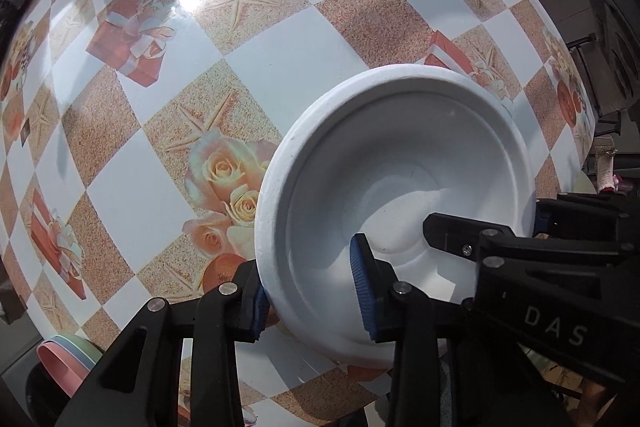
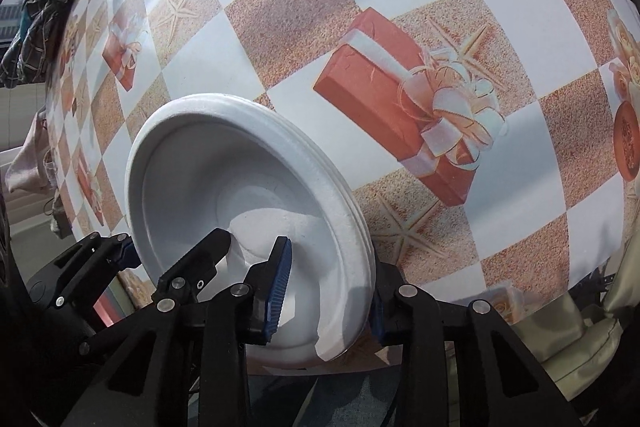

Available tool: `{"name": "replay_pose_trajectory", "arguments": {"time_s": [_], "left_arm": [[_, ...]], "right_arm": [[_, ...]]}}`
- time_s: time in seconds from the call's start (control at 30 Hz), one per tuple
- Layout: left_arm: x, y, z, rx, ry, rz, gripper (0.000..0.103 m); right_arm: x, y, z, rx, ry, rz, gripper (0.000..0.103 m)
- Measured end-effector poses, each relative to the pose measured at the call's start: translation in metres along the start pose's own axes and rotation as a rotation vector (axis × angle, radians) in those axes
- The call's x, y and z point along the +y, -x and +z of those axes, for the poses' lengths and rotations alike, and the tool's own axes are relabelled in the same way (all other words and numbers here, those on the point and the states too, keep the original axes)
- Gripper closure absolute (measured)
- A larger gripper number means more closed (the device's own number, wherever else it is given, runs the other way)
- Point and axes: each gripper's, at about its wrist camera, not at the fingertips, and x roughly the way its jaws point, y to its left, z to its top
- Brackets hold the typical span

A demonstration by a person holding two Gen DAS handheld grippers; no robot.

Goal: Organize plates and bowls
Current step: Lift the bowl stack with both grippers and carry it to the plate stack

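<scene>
I have both claws, left claw (image 1: pixel 312 291) and right claw (image 2: pixel 330 287), clenched on the white bowl's (image 1: pixel 400 163) rim between them; next, lift it level off the worktop (image 1: pixel 280 67).

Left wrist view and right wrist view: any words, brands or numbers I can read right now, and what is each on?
"DAS": pale letters on the black body of the right gripper, seen in the left wrist view.
White foam bowl: no text.
Checked tablecloth with gift boxes and roses: pictures only; marks on the orange discs are too blurred to read.
Right wrist view: nothing readable.
</scene>
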Motion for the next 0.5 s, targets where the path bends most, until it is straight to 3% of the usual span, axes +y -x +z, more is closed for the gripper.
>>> {"name": "replay_pose_trajectory", "arguments": {"time_s": [0.5], "left_arm": [[0.052, -0.004, -0.092, -0.02, 0.069, 0.007, 0.063]], "right_arm": [[0.073, -0.047, -0.032, 0.063, 0.135, -0.068, 0.066]]}}
